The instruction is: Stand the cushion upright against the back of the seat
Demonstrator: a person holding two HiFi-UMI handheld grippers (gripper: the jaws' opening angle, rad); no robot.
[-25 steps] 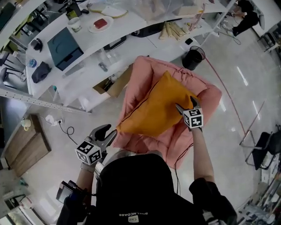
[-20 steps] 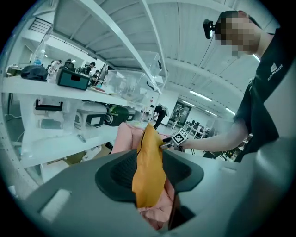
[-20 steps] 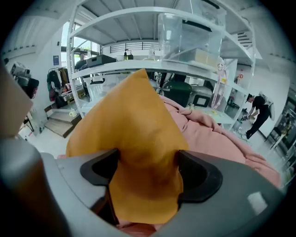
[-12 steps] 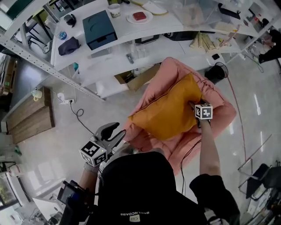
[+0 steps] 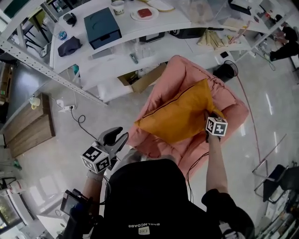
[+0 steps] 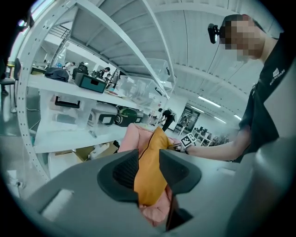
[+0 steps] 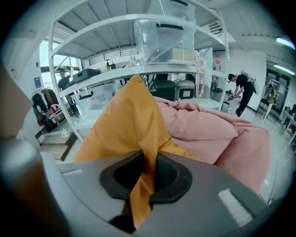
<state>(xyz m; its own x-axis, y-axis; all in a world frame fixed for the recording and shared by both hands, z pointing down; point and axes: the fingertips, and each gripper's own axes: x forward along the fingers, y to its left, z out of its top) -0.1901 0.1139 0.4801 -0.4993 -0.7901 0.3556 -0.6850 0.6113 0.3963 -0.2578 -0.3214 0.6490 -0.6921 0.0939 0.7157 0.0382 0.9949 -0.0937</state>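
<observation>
matt cloth cushion (image 5: 180, 116), crumpled cloth seat (image 5: 184, 72)

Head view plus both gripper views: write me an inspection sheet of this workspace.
Surface: glossy pale floor.
Job's things: orange cushion propped tilted on pink seat.
Clutter: cardboard box, black bin by shelving.
Grippers: right gripper has just closed on the cushion's edge; left gripper jaws apart, just narrowed, gripping nothing.
Cables: white cable on floor; dark cable beside seat.
Surroundings: shelving holds case, plate; chair.
</observation>
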